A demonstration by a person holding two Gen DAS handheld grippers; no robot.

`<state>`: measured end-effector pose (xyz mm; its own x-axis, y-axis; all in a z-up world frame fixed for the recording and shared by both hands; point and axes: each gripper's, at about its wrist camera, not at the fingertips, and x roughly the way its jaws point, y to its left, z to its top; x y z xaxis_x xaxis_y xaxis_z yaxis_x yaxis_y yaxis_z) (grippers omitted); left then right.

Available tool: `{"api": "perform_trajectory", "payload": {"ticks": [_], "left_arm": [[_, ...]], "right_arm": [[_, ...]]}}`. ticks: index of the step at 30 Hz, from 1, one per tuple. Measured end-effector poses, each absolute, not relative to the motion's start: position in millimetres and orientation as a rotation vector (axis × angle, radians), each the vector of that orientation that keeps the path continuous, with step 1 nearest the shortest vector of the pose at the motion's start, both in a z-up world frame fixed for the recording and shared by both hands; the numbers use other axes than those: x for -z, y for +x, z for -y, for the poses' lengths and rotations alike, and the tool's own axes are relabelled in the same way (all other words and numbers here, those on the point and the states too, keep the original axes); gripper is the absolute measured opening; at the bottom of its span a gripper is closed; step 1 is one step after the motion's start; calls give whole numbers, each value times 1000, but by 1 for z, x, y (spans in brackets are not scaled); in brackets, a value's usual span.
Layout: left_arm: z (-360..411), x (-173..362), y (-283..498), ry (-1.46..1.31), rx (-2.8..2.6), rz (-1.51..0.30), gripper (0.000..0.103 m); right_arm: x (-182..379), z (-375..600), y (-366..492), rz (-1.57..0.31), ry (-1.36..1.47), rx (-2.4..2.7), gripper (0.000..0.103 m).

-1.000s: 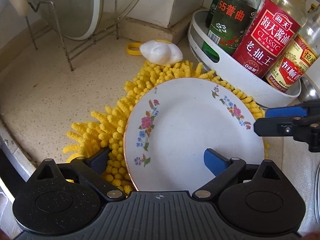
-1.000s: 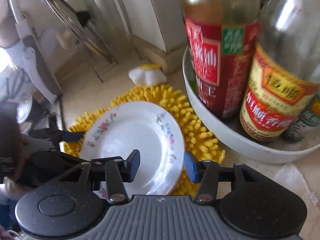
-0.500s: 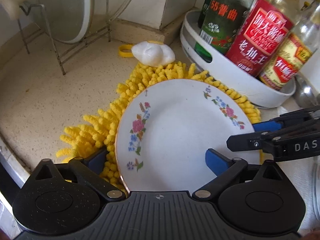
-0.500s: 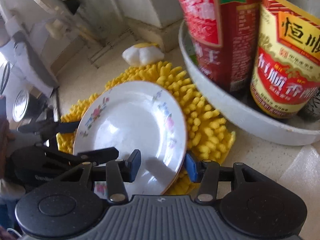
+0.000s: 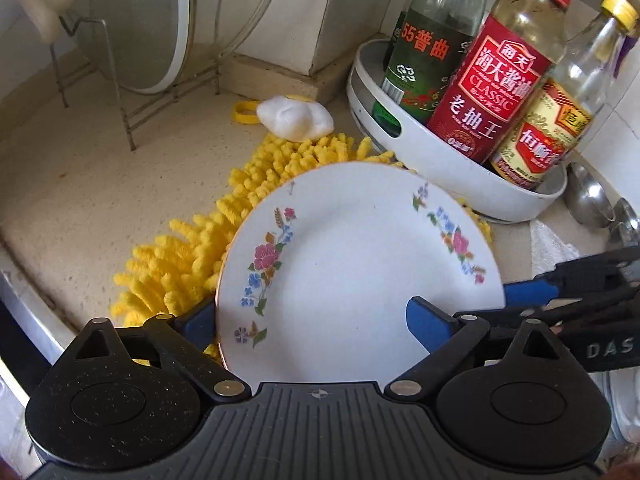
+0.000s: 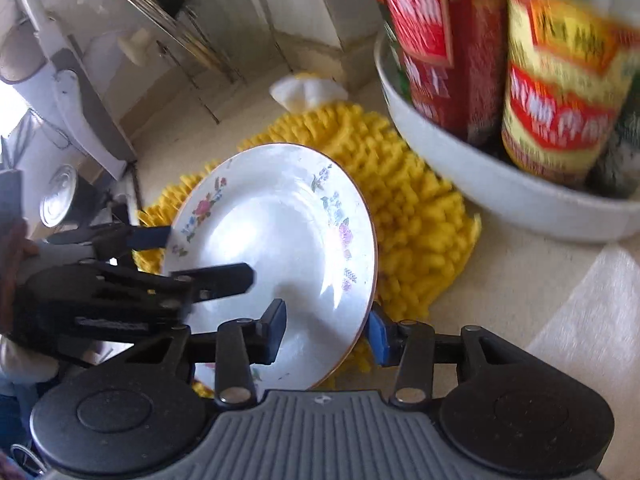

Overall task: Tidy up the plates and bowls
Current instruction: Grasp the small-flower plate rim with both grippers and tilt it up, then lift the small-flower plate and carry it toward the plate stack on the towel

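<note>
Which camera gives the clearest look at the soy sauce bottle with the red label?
The left wrist view. There the soy sauce bottle stands sharp in the white tray, visible from cap to base, its label readable. The right wrist view shows only its lower red label, blurred and cut off at the top.

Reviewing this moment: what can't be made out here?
- Right wrist view: bottle labels unreadable, motion-blurred.
- Left wrist view: plate near rim hidden behind the camera mount; left gripper contact unclear.
- Left wrist view: spoons cut off at the edge.
</note>
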<state>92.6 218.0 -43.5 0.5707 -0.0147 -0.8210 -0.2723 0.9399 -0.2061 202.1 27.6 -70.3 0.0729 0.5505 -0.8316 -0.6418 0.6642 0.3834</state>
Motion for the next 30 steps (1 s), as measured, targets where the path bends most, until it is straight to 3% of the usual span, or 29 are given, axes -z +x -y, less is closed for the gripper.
{"api": "perform_trajectory", "payload": {"ticks": [5,9,30], "left_arm": [[-219,52,90,-257,-155,-976,92],[-220,54,89,-254,-163,-973,93],[-187,28,85,-250,-107,-928,91]], "right_arm": [[70,-26,201,-1195,-79,-903,54],[69,-33,187,-1135,-147,-932,63],[34,7,173,-1085,-46,-792,60]]}}
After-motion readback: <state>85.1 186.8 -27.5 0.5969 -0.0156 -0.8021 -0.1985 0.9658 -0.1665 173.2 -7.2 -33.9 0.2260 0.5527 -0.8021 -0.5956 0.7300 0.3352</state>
